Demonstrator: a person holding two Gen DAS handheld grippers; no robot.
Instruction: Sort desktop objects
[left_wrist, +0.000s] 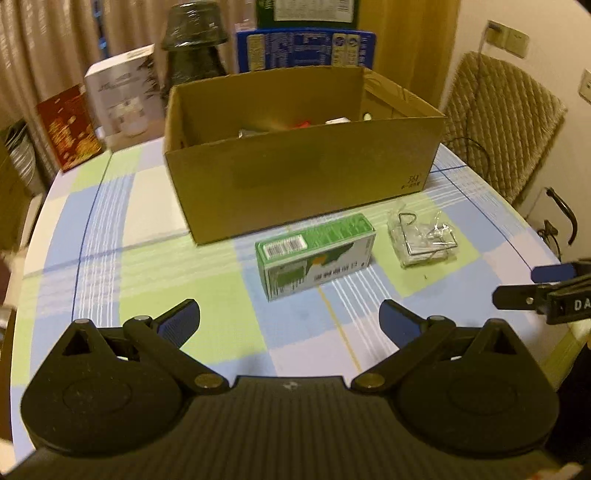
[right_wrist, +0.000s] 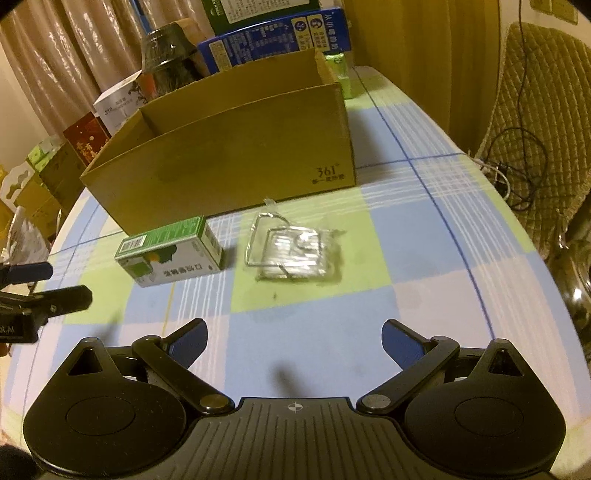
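Observation:
A green and white carton (left_wrist: 317, 254) lies on its side on the checked tablecloth, in front of an open cardboard box (left_wrist: 295, 177). A clear plastic packet with a bent wire hook (left_wrist: 423, 238) lies to the carton's right. My left gripper (left_wrist: 290, 321) is open and empty, a short way in front of the carton. In the right wrist view my right gripper (right_wrist: 293, 341) is open and empty, in front of the packet (right_wrist: 293, 253); the carton (right_wrist: 170, 251) lies left of it and the box (right_wrist: 236, 147) behind. The box holds a few small items, mostly hidden.
Several cartons and a wrapped dark lamp-like object (left_wrist: 194, 44) stand behind the cardboard box. A padded chair (left_wrist: 502, 122) with cables stands past the table's right edge. The right gripper's fingers (left_wrist: 554, 275) show at the right edge of the left wrist view.

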